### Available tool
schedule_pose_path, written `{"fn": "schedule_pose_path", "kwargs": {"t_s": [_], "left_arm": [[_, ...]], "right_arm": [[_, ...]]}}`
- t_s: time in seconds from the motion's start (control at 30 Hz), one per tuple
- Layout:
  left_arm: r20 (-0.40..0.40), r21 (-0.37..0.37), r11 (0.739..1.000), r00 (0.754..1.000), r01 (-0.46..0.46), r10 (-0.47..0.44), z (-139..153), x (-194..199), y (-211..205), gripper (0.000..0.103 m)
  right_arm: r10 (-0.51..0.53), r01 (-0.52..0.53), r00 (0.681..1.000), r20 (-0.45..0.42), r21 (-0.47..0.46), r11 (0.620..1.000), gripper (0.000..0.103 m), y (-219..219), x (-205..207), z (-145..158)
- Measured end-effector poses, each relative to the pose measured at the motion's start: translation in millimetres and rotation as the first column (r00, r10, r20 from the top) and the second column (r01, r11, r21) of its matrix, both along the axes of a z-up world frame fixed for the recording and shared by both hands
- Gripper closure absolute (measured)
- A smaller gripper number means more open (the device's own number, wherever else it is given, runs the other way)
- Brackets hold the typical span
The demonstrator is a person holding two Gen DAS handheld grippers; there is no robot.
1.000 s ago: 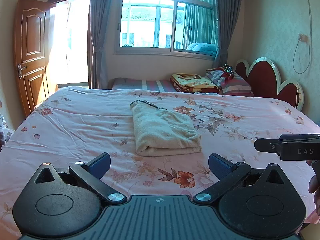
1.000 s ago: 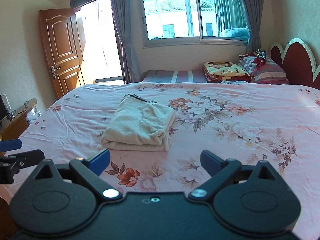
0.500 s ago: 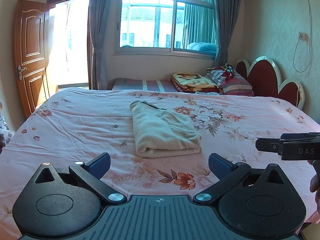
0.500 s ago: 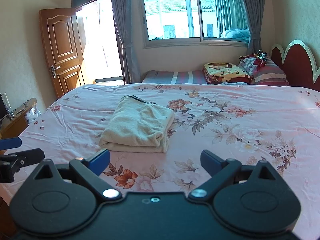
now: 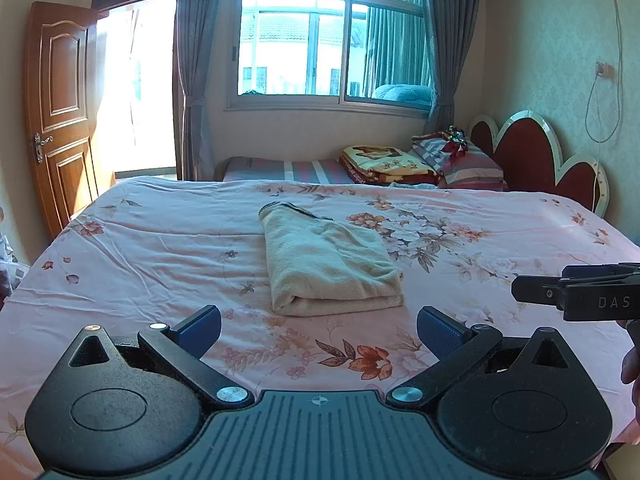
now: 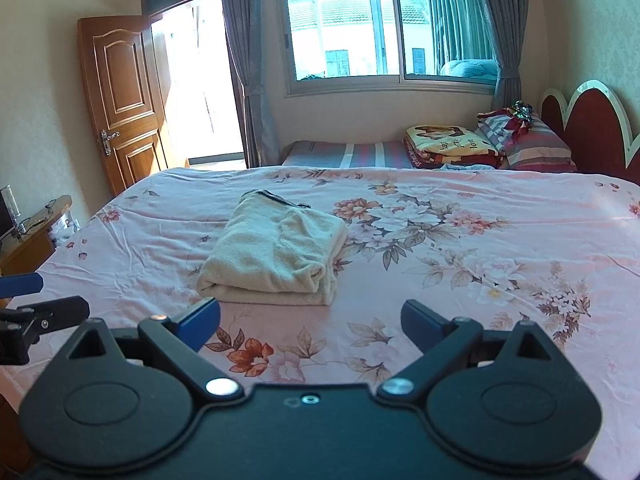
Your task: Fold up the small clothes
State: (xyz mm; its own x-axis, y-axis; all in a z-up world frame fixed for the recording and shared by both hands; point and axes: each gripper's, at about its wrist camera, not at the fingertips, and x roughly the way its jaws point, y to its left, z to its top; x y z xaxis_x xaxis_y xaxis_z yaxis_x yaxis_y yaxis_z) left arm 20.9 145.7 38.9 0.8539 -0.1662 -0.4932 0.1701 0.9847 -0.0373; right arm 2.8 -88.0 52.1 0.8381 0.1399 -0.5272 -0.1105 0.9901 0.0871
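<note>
A cream garment (image 5: 326, 266) lies folded in a neat rectangle on the pink floral bedspread (image 5: 140, 248), its dark-trimmed end at the far side. It also shows in the right wrist view (image 6: 276, 254). My left gripper (image 5: 319, 330) is open and empty, held above the bed just short of the garment's near edge. My right gripper (image 6: 310, 320) is open and empty at the same distance, slightly to the garment's right. Each gripper shows at the edge of the other's view, the right one (image 5: 576, 294) and the left one (image 6: 36, 312).
Folded blankets (image 5: 390, 164) and striped pillows (image 5: 468, 160) are stacked at the far side by the red headboard (image 5: 536, 156). A wooden door (image 5: 60, 120) stands open at the left. A wooden side table (image 6: 28, 240) stands by the bed's left edge.
Both grippers have tilted down slightly, so the room and bed sit a little lower in view. The garment has not moved and both grippers stay open.
</note>
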Motion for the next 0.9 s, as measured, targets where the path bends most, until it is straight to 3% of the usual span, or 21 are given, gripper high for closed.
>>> {"fn": "schedule_pose_path", "kwargs": {"t_s": [0.9], "left_arm": [[0.02, 0.039, 0.999, 1.0, 0.012, -0.013, -4.1, 5.9, 5.4, 0.0]], "right_arm": [[0.016, -0.017, 1.0, -0.008, -0.01, 1.0, 0.006, 6.3, 3.4, -3.6]]}}
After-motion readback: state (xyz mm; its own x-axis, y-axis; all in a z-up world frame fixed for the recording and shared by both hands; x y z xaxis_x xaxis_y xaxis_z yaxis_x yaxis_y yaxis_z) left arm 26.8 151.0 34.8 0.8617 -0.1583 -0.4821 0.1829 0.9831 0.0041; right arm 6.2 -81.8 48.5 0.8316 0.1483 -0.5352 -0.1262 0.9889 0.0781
